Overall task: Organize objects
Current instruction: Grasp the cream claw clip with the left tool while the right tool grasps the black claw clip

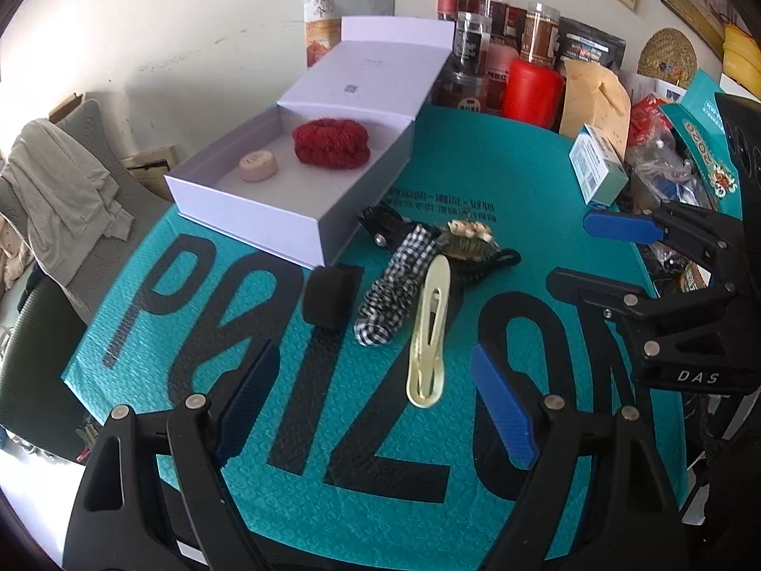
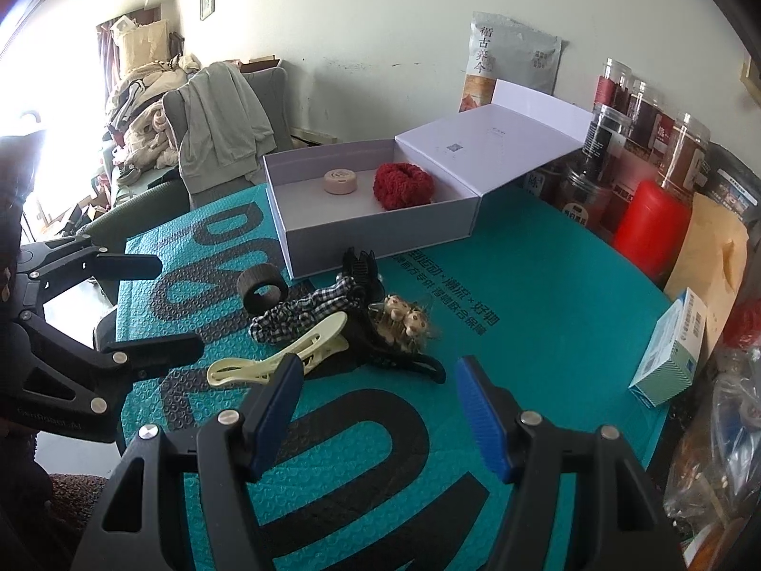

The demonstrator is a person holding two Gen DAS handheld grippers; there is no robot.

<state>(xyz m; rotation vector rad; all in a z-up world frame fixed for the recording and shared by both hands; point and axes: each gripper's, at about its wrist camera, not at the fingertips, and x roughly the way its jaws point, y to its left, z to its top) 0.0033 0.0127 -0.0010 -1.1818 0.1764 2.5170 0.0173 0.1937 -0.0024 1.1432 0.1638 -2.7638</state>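
Note:
An open white box [image 1: 266, 219] [image 2: 380, 238] on the teal mat holds a red scrunchie [image 1: 331, 142] [image 2: 402, 185] and a pink round tin [image 1: 258, 167] [image 2: 340, 182]. In front of it lie a cream hair clip [image 1: 428, 333] [image 2: 285, 357], a checkered scrunchie [image 1: 395, 300] [image 2: 304, 314], a black ring [image 1: 329, 297] [image 2: 262, 289], a black claw clip [image 1: 383, 223] [image 2: 361, 266] and a furry beige clip [image 1: 468, 240] [image 2: 404, 323]. My left gripper [image 1: 375, 404] [image 2: 147, 304] is open and empty just before the cream clip. My right gripper [image 2: 380, 409] [image 1: 575, 257] is open and empty, right of the pile.
Spice jars [image 1: 494, 38] [image 2: 632, 142], a red canister [image 1: 530, 90] [image 2: 649, 223], a tan paper bag [image 1: 594, 100] and a small teal-white carton [image 1: 600, 166] [image 2: 670, 352] crowd the mat's far and right edges. A chair with clothes [image 1: 62, 190] [image 2: 223, 119] stands left.

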